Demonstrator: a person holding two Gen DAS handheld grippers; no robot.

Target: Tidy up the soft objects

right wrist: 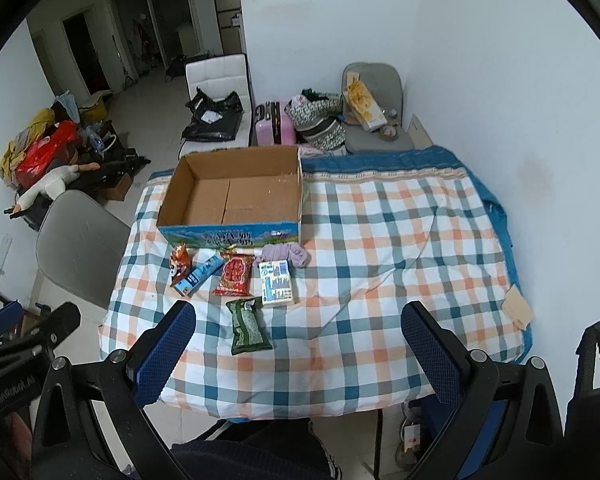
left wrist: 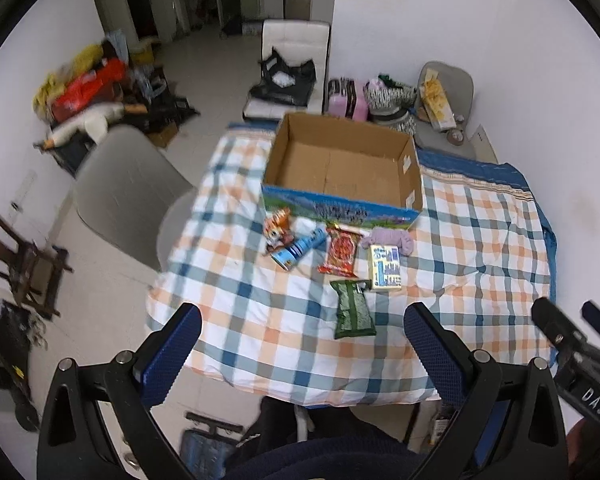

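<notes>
Left wrist view
- Left claw: spread wide, holding nothing, above the near edge of the tabletop.
- Cardboard box: open at the top, interior bare, standing on the checked cloth.
- Soft items: green packet, red packet, yellow carton, blue tube, tiger toy and purple cloth lay outside, just before the box.

Right wrist view
- Right claw: spread wide, holding nothing.
- Cardboard box: nothing inside.
- Green packet: nearest the claw, on the cloth.
</notes>
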